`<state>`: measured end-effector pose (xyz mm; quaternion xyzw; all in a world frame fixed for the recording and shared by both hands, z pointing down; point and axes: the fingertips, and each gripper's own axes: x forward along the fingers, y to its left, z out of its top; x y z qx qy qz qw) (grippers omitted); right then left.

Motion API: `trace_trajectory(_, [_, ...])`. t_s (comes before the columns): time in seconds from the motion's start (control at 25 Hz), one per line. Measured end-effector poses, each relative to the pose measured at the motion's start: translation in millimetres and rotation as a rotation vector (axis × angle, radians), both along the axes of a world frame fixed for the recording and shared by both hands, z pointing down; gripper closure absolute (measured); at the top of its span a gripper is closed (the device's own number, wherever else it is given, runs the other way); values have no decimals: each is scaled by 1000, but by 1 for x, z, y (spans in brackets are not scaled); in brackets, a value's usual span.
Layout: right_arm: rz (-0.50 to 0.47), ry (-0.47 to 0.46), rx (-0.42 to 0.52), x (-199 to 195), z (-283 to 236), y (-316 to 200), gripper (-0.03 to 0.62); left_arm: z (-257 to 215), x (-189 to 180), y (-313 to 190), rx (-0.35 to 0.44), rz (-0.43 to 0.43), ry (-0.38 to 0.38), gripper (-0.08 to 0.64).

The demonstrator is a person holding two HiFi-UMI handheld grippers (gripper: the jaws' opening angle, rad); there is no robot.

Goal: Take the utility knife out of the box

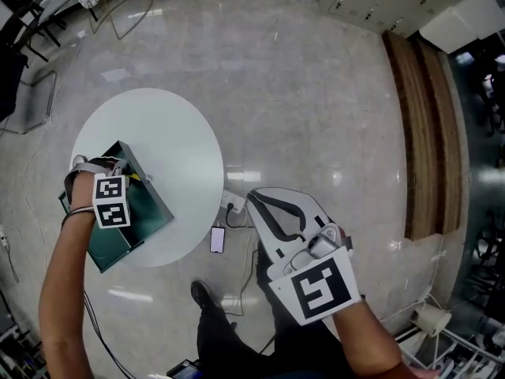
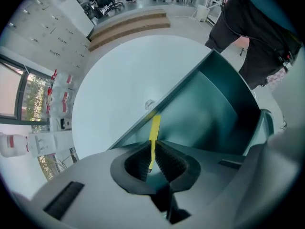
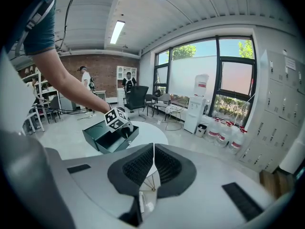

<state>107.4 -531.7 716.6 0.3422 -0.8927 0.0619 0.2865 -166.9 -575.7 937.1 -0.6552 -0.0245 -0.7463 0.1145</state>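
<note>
A dark green open box (image 1: 134,219) sits on the near left edge of a round white table (image 1: 170,133). My left gripper (image 1: 126,178) points straight down into the box beside its raised wall. In the left gripper view the jaws (image 2: 152,159) are shut on a thin yellow utility knife (image 2: 154,130), which sticks out past the pads against the box wall (image 2: 209,104). My right gripper (image 1: 268,212) hangs to the right of the table over the floor, shut and empty (image 3: 153,159). The right gripper view shows the box (image 3: 107,140) and the left gripper's marker cube (image 3: 116,118) from afar.
On the floor by the table's near right edge lie a phone (image 1: 218,240) and a power strip (image 1: 233,206). A low wooden step (image 1: 430,125) runs along the right. Water bottles (image 3: 224,130) and office chairs (image 3: 138,99) stand behind the table in the right gripper view.
</note>
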Motion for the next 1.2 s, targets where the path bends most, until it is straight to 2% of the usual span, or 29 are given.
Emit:
trace_trajectory(0.08, [-2, 0, 7, -3, -7, 1, 554, -2, 1, 11, -8, -8, 8, 543])
trace_trajectory(0.2, [-7, 3, 10, -8, -18, 7, 554, -3, 1, 28, -10, -26, 28, 541])
trace_trajectory(0.36, [-13, -3, 13, -16, -26, 13, 554, -13, 5, 18, 114, -41, 67, 538])
trace_trajectory(0.4, [-14, -3, 13, -17, -24, 13, 554, -13, 5, 12, 137, -37, 68, 515])
trace_trajectory(0.44, [-16, 0, 10, -18, -22, 13, 554, -11, 5, 8, 142, -36, 66, 440])
trace_trajectory(0.48, [-18, 3, 6, -19, -20, 13, 554, -10, 4, 7, 129, -40, 62, 410])
trace_trajectory(0.52, [-20, 5, 2, -19, -19, 14, 554, -8, 3, 8, 103, -50, 59, 413])
trace_trajectory(0.6, [-22, 7, -4, -19, -18, 15, 554, -8, 3, 12, 57, -69, 55, 468])
trace_trajectory(0.88, [-18, 4, 20, -19, -34, 15, 554, -13, 4, 22, 45, -111, 72, 506])
trace_trajectory(1.04, [-18, -1, 40, -20, -55, 18, 554, -35, 6, 34, 92, -154, 119, 508])
trace_trajectory(1.2, [-26, -8, 64, -32, -81, 28, 554, -67, 7, 45, 152, -234, 199, 525])
